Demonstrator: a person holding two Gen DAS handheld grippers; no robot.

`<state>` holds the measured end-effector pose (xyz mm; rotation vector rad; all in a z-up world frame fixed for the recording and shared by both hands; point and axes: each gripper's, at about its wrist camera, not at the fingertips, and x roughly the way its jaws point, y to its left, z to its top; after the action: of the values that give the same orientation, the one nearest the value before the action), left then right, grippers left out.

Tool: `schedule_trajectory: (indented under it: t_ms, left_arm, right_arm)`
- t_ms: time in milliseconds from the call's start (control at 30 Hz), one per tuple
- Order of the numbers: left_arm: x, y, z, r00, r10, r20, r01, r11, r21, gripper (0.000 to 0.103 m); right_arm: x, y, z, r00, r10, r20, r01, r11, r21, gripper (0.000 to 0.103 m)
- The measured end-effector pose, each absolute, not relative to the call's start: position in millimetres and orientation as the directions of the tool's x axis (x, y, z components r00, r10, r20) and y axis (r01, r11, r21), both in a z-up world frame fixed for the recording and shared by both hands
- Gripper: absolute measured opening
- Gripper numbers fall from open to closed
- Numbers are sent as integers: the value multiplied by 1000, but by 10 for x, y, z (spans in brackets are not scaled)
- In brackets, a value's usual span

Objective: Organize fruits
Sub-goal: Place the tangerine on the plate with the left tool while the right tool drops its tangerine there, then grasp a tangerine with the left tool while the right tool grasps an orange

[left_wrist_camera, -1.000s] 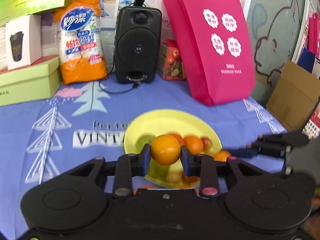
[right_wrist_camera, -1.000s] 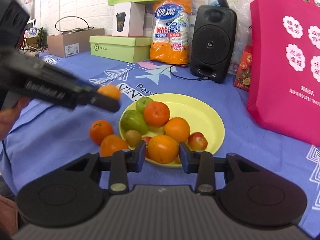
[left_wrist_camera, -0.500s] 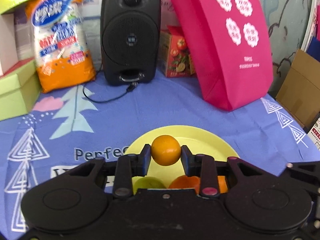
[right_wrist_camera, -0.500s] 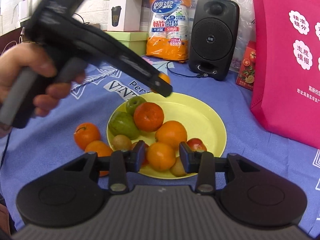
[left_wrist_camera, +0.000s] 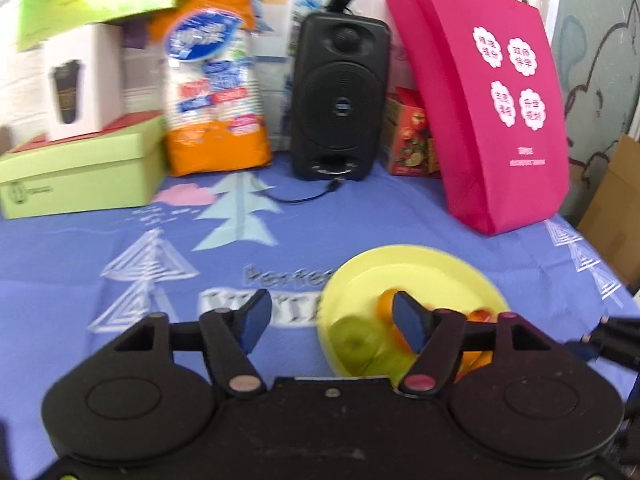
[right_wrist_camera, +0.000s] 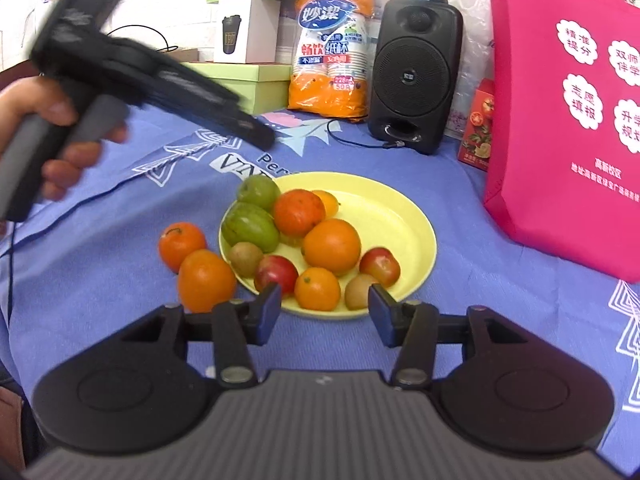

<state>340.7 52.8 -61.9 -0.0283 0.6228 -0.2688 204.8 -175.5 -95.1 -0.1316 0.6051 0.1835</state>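
Observation:
A yellow plate (right_wrist_camera: 404, 220) holds several fruits: oranges, green fruits, red apples and kiwis. The small orange (right_wrist_camera: 328, 203) lies at the plate's back. Two oranges (right_wrist_camera: 182, 240) (right_wrist_camera: 206, 280) lie on the cloth left of the plate. My left gripper (left_wrist_camera: 330, 322) is open and empty, above the cloth left of the plate (left_wrist_camera: 420, 268); it also shows in the right wrist view (right_wrist_camera: 260, 136), raised over the table. My right gripper (right_wrist_camera: 322, 312) is open and empty, just in front of the plate's near rim.
At the back stand a black speaker (right_wrist_camera: 416, 80), an orange bag of paper cups (right_wrist_camera: 332, 52), a green box (left_wrist_camera: 80, 172) with a white box on it, and a pink tote bag (right_wrist_camera: 568, 120) at right. A speaker cable (left_wrist_camera: 304, 196) lies on the blue cloth.
My left gripper opened and let go of the small orange, which now lies at the back of the plate, then drew back left and up. My right gripper opened wider.

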Motion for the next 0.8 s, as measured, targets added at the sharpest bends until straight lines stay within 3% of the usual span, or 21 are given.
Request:
schedule_trajectory:
  t_ms: [400, 800]
  left_arm:
    - [2601, 696, -989, 769, -195, -608, 199, 978, -62, 69]
    - [2486, 546, -1173, 752, -257, -607, 277, 959, -63, 66]
  right_arm:
    - [1856, -1707, -998, 797, 154, -584, -216, 976, -38, 56]
    - [1804, -1385, -1104, 745, 229, -627, -317, 948, -30, 60]
